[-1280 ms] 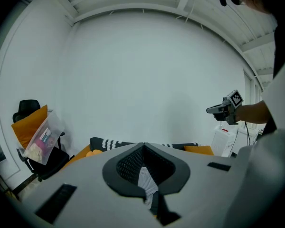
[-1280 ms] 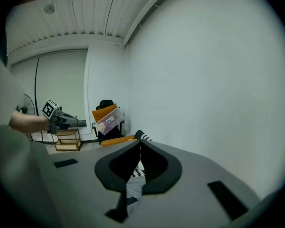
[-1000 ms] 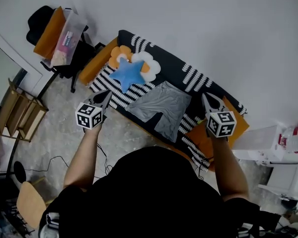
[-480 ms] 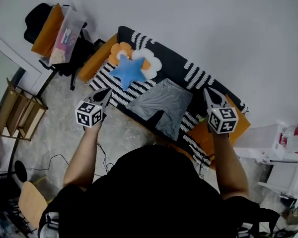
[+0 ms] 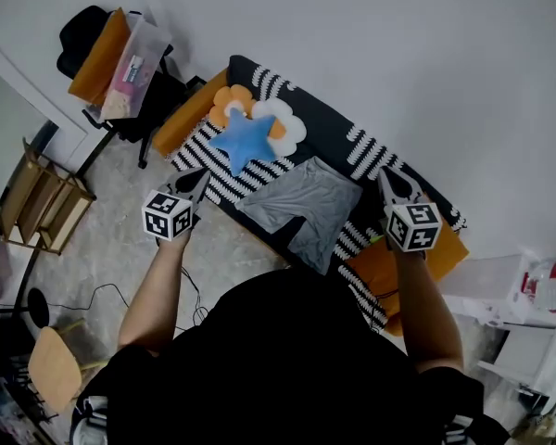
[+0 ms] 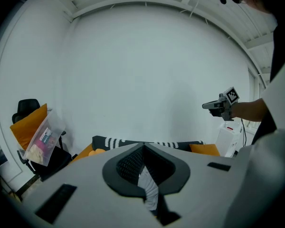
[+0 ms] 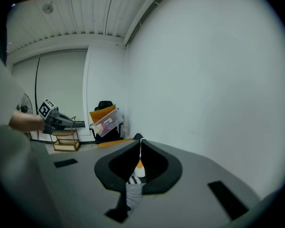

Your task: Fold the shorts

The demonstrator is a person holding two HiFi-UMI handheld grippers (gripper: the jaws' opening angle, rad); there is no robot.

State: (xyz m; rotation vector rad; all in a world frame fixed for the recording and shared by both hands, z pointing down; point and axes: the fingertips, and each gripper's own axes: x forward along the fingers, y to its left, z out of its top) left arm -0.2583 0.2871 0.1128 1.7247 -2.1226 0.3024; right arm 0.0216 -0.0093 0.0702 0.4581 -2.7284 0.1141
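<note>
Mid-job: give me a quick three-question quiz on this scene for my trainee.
1. True or false: the shorts lie spread on the sofa, and neither gripper holds them.
2. What lies on the sofa beside the shorts? A. star cushion B. laptop C. folded towel
3. Fill in: the jaws of the left gripper and the right gripper are both ____.

Key: 1 true; 2 A; 3 shut.
</note>
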